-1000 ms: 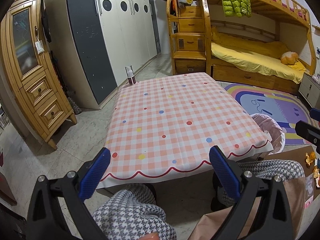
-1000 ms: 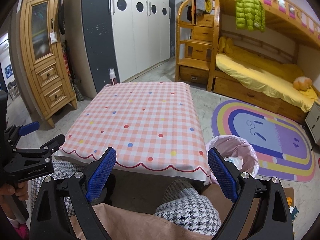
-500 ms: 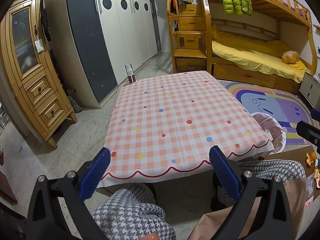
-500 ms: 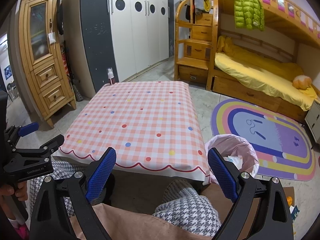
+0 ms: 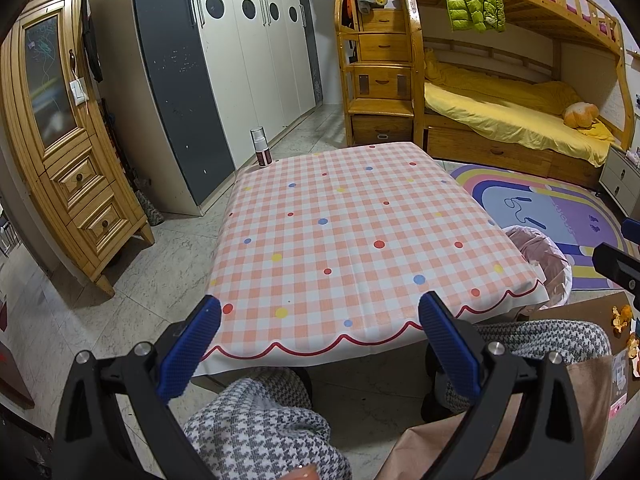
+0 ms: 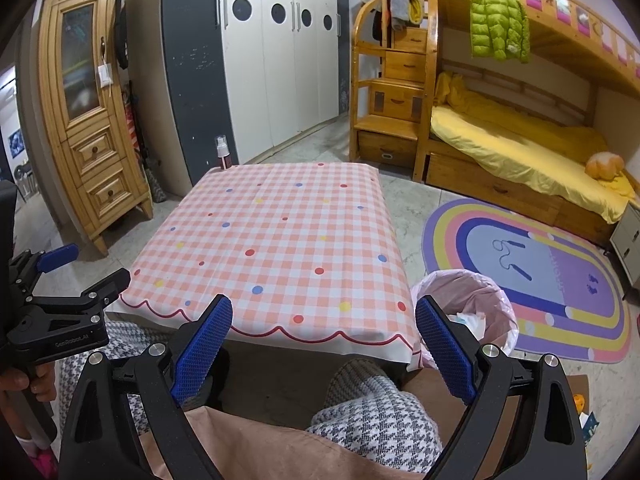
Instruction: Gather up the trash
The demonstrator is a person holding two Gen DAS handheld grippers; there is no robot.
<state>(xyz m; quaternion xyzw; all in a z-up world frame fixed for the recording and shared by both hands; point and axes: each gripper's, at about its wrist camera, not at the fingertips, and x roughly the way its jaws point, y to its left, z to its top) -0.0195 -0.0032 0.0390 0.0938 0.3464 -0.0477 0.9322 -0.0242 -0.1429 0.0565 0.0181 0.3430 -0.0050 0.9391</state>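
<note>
Nothing has moved: both grippers' jaws stay spread and empty, the trash bin (image 6: 468, 312) just beyond the right gripper (image 6: 322, 350).

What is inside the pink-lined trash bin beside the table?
The trash bin holds some crumpled white paper or tissue near its front rim. The table's corner and the right gripper's finger cover part of the opening, so anything deeper cannot be seen.

bare checked tabletop (image 5: 352, 240), spray bottle (image 5: 261, 152) at far corner, bin (image 6: 472, 304) beside table
</note>
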